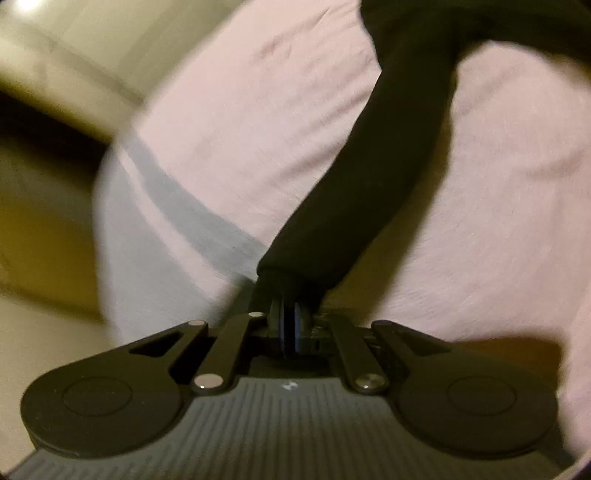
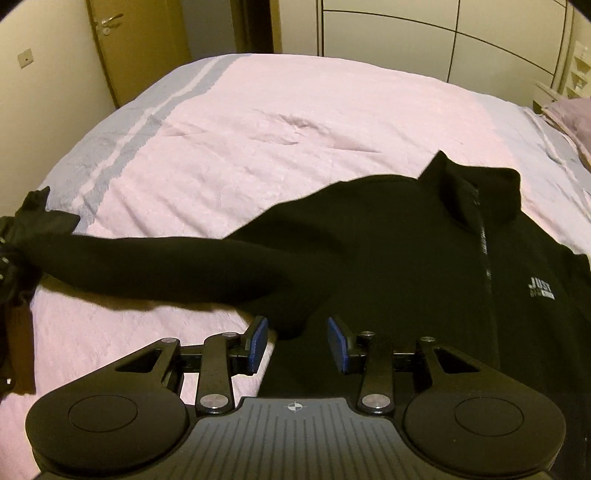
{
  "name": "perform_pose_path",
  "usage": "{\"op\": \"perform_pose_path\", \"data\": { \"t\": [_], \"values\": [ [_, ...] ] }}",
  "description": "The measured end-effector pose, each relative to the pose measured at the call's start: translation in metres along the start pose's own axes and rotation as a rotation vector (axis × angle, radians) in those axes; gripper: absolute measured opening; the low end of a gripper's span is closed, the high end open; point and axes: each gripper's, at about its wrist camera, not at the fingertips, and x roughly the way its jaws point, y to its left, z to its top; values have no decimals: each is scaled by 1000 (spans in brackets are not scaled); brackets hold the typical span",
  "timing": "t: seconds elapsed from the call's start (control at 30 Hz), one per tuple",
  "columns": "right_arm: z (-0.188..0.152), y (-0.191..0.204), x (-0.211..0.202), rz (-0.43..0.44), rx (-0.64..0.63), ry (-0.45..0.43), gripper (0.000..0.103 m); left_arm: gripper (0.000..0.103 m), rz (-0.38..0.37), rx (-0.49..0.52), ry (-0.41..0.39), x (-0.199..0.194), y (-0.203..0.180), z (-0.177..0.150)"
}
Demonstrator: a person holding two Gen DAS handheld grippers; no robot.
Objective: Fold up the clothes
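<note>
A black zip-neck sweater (image 2: 424, 258) lies front-up on the pink bedspread (image 2: 277, 129), collar pointing away, with white "JUST" lettering on the chest. Its sleeve (image 2: 147, 262) is stretched out to the left. My left gripper (image 1: 290, 321) is shut on the sleeve's cuff (image 1: 295, 273) and holds it above the bed; the view is blurred. That gripper shows at the far left edge of the right wrist view (image 2: 14, 251). My right gripper (image 2: 297, 343) is open, hovering over the sweater's side below the armpit, holding nothing.
The bedspread has grey stripes (image 2: 122, 144) along its left side. A door (image 2: 140, 40) and wall stand beyond the bed at left, wardrobe panels (image 2: 443, 33) at the back. Pink folded fabric (image 2: 569, 118) lies at the bed's right edge.
</note>
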Motion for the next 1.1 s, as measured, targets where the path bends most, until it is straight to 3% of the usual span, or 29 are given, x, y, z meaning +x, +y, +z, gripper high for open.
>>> {"op": "perform_pose_path", "data": {
  "t": [0.07,0.13,0.2,0.33,0.4,0.5,0.57,0.63,0.8,0.9,0.97,1.1],
  "values": [
    [0,1,6,-2,9,19,40,3,28,74,-13,-19,-9,-6],
    [1,0,13,-9,28,43,40,3,-44,109,20,-30,-19,-15],
    [1,-1,18,-12,49,61,40,4,-167,43,69,-33,-22,-22],
    [1,-3,22,5,62,85,41,4,-277,-150,158,-24,-18,-28],
    [0,-1,22,15,57,92,41,4,-266,-252,170,-18,-6,-27],
    [-1,2,20,26,44,90,42,4,-160,-356,151,-16,21,-22],
    [-1,2,17,28,44,84,43,6,-167,-466,167,-10,41,-20],
    [-3,1,16,30,48,84,44,18,-203,-524,220,-4,53,-24],
    [-8,1,14,41,60,93,46,23,-264,-635,270,-5,63,-37],
    [-11,2,15,47,68,97,46,32,-185,-556,215,-26,45,-37],
    [-15,3,16,52,74,104,47,32,-141,-372,154,-36,23,-27],
    [-19,11,19,61,66,119,47,35,-142,-115,106,-30,-18,-7]
  ]
}}
